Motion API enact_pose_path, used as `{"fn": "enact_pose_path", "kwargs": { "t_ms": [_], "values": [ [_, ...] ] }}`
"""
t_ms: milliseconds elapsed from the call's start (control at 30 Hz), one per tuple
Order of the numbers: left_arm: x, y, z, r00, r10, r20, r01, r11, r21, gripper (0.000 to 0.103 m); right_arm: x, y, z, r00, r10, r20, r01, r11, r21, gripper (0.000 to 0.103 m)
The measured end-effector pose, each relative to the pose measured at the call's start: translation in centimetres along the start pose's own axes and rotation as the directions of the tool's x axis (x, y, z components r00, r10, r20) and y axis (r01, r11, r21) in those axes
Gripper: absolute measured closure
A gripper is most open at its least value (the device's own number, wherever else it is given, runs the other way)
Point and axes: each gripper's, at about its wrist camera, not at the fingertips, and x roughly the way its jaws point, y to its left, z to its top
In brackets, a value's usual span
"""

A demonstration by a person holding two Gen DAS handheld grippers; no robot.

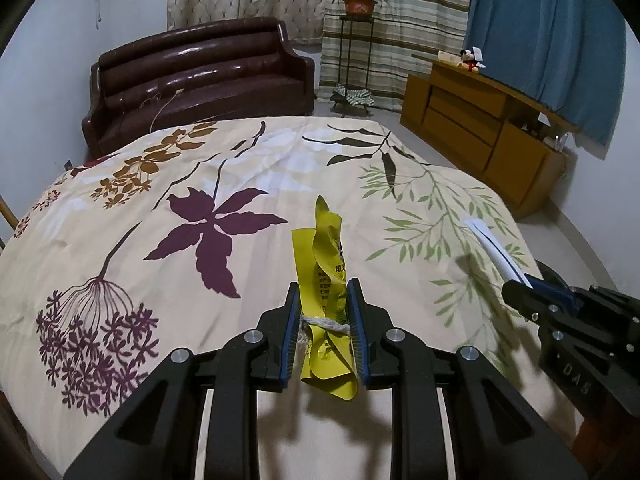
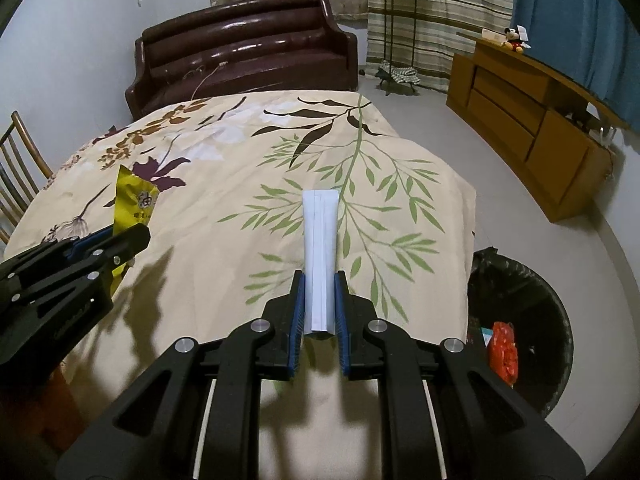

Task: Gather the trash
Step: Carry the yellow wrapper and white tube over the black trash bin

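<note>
The left gripper (image 1: 324,300) is clamping a yellow wrapper (image 1: 326,256); its print is probably Chinese, too small to read. The right gripper (image 2: 320,292) is pinching a white folded paper (image 2: 319,248) over the table's (image 2: 224,240) right edge, near the bin (image 2: 548,304).

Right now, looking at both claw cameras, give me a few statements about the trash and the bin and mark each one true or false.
1. The left claw grips a yellow wrapper. True.
2. The right claw is empty. False: it is shut on a white folded paper.
3. A black-lined trash bin stands on the floor beside the table, on the right claw's side. True.
4. The bin is empty. False: a red packet lies inside.
5. The floral tablecloth is plain blue. False: it is cream with leaf and flower prints.
</note>
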Motion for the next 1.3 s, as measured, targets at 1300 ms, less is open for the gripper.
{"fn": "enact_pose_path", "kwargs": {
  "t_ms": [1300],
  "values": [
    [-1.8, -18.7, -0.7, 0.98, -0.2, 0.015, 0.19, 0.947, 0.259, 0.079, -8.0, -15.3, -5.6, 0.965, -0.238, 0.106, 0.21, 0.951, 0.227, 0.089]
  ]
}}
